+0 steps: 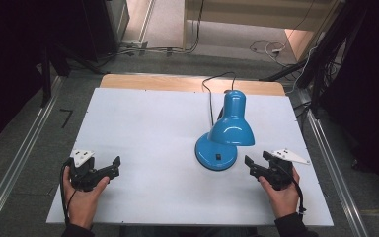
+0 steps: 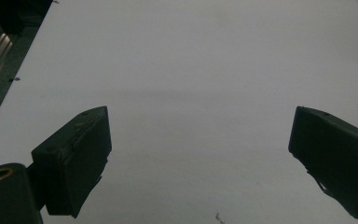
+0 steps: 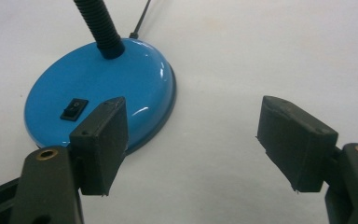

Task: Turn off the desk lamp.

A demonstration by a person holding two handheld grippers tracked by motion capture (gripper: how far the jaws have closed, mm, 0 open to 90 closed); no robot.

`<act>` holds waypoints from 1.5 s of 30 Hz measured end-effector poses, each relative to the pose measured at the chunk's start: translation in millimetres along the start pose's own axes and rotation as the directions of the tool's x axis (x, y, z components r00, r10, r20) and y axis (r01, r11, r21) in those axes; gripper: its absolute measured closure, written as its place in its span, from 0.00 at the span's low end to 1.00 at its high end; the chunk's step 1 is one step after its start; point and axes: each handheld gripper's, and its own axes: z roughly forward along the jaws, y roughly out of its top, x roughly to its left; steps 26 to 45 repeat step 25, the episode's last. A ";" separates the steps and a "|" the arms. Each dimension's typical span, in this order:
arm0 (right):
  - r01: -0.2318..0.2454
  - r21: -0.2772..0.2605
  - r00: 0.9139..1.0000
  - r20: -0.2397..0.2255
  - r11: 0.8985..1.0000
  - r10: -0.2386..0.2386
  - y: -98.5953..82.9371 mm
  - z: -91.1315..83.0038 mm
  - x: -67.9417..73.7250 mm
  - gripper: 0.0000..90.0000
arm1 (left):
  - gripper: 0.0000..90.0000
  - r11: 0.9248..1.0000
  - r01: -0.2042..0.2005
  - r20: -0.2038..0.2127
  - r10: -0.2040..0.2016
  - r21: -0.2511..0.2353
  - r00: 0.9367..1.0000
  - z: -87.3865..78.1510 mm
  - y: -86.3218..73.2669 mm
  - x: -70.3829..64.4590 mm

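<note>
A blue desk lamp stands right of the middle of the white table; its shade hangs over its round base. The base carries a black rocker switch and a black ribbed neck. My right gripper is open just right of the base, nothing between its jaws; in the right gripper view its left finger overlaps the base's rim. My left gripper rests open near the table's front left, and its own view looks over bare white surface.
The lamp's black cable runs from the base back over the far wooden edge of the table. Metal rails flank the table on the grey floor. More cables lie on the floor behind.
</note>
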 end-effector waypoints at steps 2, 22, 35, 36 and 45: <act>0.001 -0.003 1.000 0.007 1.000 -0.001 -1.1 -2.1 -4.0 0.26 | 0.07 1.000 -0.001 0.000 0.001 0.000 1.000 0.0 0.0 -0.2; -0.104 -0.004 0.978 0.182 0.995 0.103 -17.8 -28.1 -67.9 0.16 | 0.07 1.000 -0.006 0.000 0.006 0.002 1.000 -0.5 0.1 -0.7; -0.117 0.032 0.967 0.232 0.993 0.107 -22.9 -23.5 -80.1 0.15 | 0.07 1.000 -0.007 0.001 0.007 0.000 1.000 -0.3 0.2 -1.7; -0.117 0.032 0.967 0.232 0.993 0.107 -22.9 -23.5 -80.1 0.15 | 0.07 1.000 -0.007 0.001 0.007 0.000 1.000 -0.3 0.2 -1.7; -0.117 0.032 0.967 0.232 0.993 0.107 -22.9 -23.5 -80.1 0.15 | 0.07 1.000 -0.007 0.001 0.007 0.000 1.000 -0.3 0.2 -1.7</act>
